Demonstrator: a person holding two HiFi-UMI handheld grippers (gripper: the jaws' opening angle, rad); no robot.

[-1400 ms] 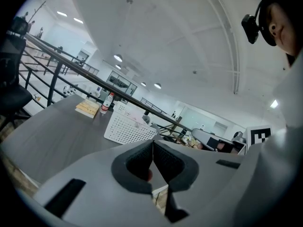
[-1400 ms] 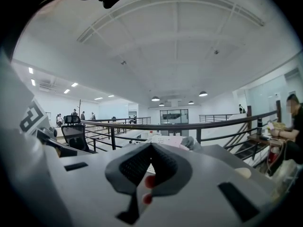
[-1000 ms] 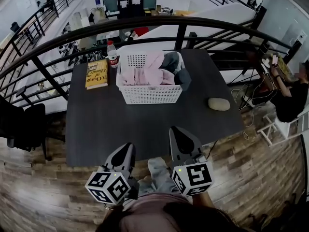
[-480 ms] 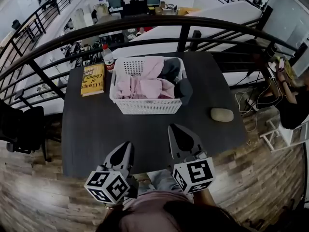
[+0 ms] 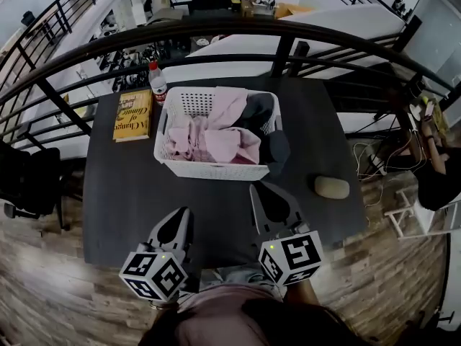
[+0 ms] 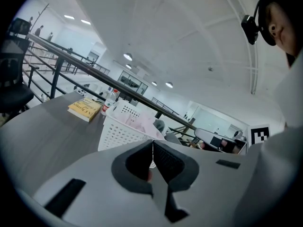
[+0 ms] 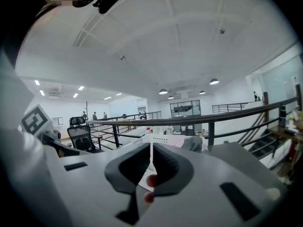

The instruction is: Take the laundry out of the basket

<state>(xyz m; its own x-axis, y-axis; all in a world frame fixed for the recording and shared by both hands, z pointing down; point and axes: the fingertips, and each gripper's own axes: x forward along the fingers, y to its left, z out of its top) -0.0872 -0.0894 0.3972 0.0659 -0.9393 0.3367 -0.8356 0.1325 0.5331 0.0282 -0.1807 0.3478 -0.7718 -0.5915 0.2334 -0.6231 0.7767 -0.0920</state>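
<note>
Item: white perforated laundry basket [image 5: 209,170], standing upright on the far half of a dark table [image 5: 122,193], roughly central between left and right. Contents: pink laundry [image 5: 216,132] piled across the left and middle of the basket, with one fold rising to the far rim; a dark grey garment [image 5: 263,117] on the right side, draped over the right wall. All laundry is in the basket. Left gripper [image 5: 178,218]: at the near edge of the table, left of centre, pointing toward the basket and well apart from it; jaws pressed together with nothing between them. Right gripper [image 5: 261,195]: at the near edge, right of centre, closer to the basket than the left one but clear of it; jaws likewise closed and empty. Other items on the table: yellow book [image 5: 133,114], flat, at the far left, just beside the basket; clear bottle with a red cap [image 5: 157,83], upright at the far left corner of the basket; beige oval object [image 5: 331,187], near right of the basket, apart from it. Surroundings: black metal railing [image 5: 216,31] beyond the far edge of the table; black office chair [image 5: 29,182] on the wood floor to the left.
</note>
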